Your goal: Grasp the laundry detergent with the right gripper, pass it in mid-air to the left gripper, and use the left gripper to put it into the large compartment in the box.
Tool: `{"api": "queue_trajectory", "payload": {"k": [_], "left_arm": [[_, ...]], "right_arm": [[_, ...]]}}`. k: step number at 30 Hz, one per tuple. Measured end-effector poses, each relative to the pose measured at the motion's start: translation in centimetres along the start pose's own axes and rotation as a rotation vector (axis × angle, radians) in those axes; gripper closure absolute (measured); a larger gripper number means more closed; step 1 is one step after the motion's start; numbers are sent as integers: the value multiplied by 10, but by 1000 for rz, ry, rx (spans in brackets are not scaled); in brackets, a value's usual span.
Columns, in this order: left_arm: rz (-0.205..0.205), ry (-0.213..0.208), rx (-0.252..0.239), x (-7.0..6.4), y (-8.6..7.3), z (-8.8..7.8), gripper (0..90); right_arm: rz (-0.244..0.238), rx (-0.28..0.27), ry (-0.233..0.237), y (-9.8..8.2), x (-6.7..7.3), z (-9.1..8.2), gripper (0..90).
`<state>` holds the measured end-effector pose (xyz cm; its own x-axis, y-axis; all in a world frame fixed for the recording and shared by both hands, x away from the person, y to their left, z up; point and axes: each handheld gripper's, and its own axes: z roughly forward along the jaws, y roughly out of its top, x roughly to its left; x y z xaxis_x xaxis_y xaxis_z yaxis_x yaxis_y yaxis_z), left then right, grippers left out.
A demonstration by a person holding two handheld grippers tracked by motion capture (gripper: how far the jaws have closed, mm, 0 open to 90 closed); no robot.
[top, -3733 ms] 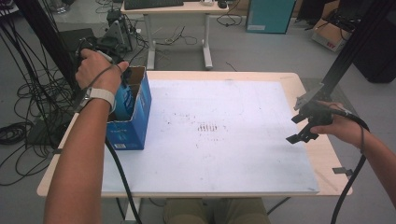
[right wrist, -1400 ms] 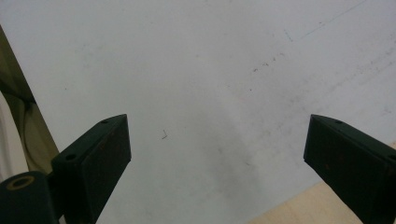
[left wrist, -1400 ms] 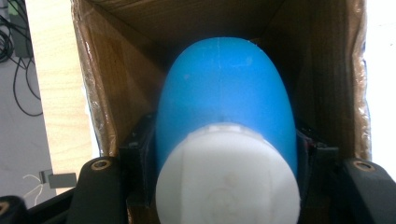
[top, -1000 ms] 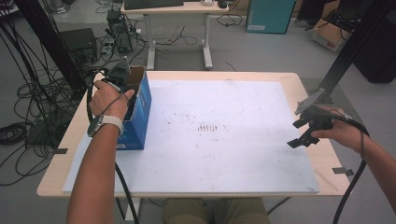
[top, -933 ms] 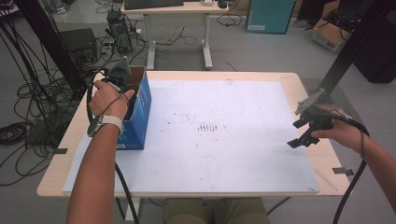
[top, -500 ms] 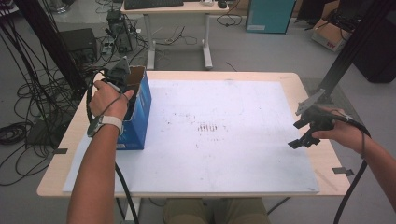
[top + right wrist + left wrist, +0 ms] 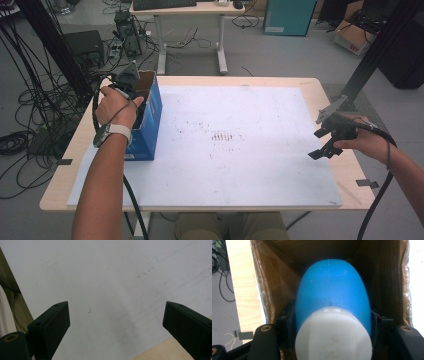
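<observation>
Left gripper (image 7: 332, 322) clenched on blue bottle (image 7: 332, 295) with white cap (image 7: 333, 337), inside open cardboard box (image 7: 147, 117) at table's (image 7: 200, 80) 9 o'clock edge. Right gripper (image 7: 117, 322) released, jaws wide over white mat (image 7: 240, 145), 3 o'clock side.

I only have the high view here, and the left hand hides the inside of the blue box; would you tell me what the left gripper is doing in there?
Observer: The left gripper is shut on a blue bottle, its jaws pressing either side just above the white cap.
Operator: Thank you. Is the bottle inside the box?
Observer: Yes, the brown walls of the cardboard box surround it.
Operator: And the right gripper?
Observer: The right gripper has its jaws wide apart with nothing between them, over the white mat.
</observation>
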<state>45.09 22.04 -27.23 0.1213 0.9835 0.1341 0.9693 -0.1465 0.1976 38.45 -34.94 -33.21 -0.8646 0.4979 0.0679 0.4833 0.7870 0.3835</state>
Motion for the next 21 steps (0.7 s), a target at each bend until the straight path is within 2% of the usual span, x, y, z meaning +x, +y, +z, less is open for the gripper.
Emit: {"api": "queue_trajectory", "payload": {"k": [11,15,21], "left_arm": [[-1,-2,2,0,0,0,375],[0,-2,3,0,0,0,374],[-2,-3,5,1,0,0,374]], "right_arm": [[5,3,-1,0,-1,-1,76],[-9,-1,2,0,-1,0,76],[1,0,-1,0,-1,0,76]]}}
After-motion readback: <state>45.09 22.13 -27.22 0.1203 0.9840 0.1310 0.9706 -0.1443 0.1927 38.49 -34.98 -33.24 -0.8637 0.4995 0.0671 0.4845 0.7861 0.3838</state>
